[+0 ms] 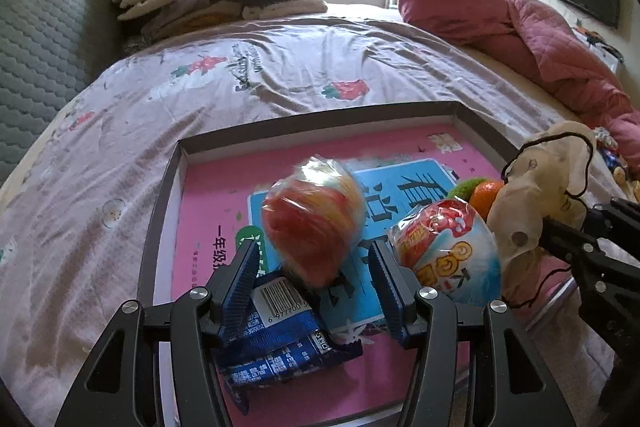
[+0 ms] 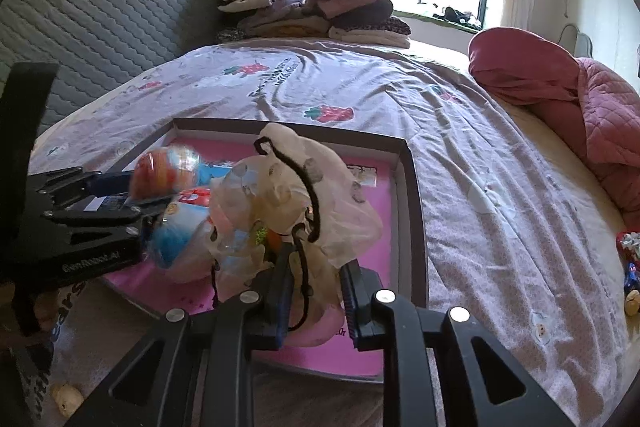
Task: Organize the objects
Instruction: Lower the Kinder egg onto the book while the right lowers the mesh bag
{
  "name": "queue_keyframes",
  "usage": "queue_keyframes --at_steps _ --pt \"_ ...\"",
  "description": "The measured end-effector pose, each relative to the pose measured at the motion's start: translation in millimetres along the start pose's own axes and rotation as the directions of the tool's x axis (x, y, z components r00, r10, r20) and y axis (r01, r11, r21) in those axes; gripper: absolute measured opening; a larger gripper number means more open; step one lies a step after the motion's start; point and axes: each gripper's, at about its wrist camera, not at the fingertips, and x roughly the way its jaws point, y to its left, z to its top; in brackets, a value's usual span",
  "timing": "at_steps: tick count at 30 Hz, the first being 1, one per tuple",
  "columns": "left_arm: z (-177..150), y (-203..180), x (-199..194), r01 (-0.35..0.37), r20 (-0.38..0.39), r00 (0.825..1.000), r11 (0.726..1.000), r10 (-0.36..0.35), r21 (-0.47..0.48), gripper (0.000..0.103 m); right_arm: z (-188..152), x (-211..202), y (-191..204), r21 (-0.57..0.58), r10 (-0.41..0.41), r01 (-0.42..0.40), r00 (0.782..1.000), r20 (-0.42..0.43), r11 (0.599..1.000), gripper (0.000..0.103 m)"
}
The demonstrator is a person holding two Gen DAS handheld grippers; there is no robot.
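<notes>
The left gripper [image 1: 316,267] fingers stand half-wide around the wrapped red-orange ball [image 1: 314,223], which looks blurred and loose over the tray [image 1: 160,219]; the right gripper [image 2: 316,291] clamps the drawstring pouch [image 2: 288,195], just right of the ball.

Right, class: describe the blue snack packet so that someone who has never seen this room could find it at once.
Start at the shallow dark-rimmed box lying on the strawberry-print bedsheet; its floor is a pink book cover. At the box's near edge lies the flat blue foil snack packet. Unlike the round cellophane-wrapped toy balls beside it, it is flat and shows a white barcode label.
</notes>
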Motion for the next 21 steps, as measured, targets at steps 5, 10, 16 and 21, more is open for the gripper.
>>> queue_keyframes --at_steps 5,10,16,21 --pt "0 1 0 0.005 -0.003 1.000 1.000 -0.005 -0.007 0.058 0 0 -3 0.021 0.011 -0.010 1.000 -0.014 1.000 0.025" --pt "1 5 -2 0.000 0.004 1.000 1.000 0.000 -0.019 0.058 0 0 -8 0.048 0.025 -0.023 0.999 -0.035 0.999 0.035" --pt "3 8 -7 -0.002 0.017 1.000 0.999 0.003 -0.035 0.059 2 -4 -8 0.048 0.029 -0.027 0.999 -0.037 0.998 0.045" --pt "4 8 -11 0.001 0.017 1.000 0.999 0.000 -0.035 0.059 2 -9 -8 0.043 0.027 -0.026 0.999 -0.032 0.999 0.045"
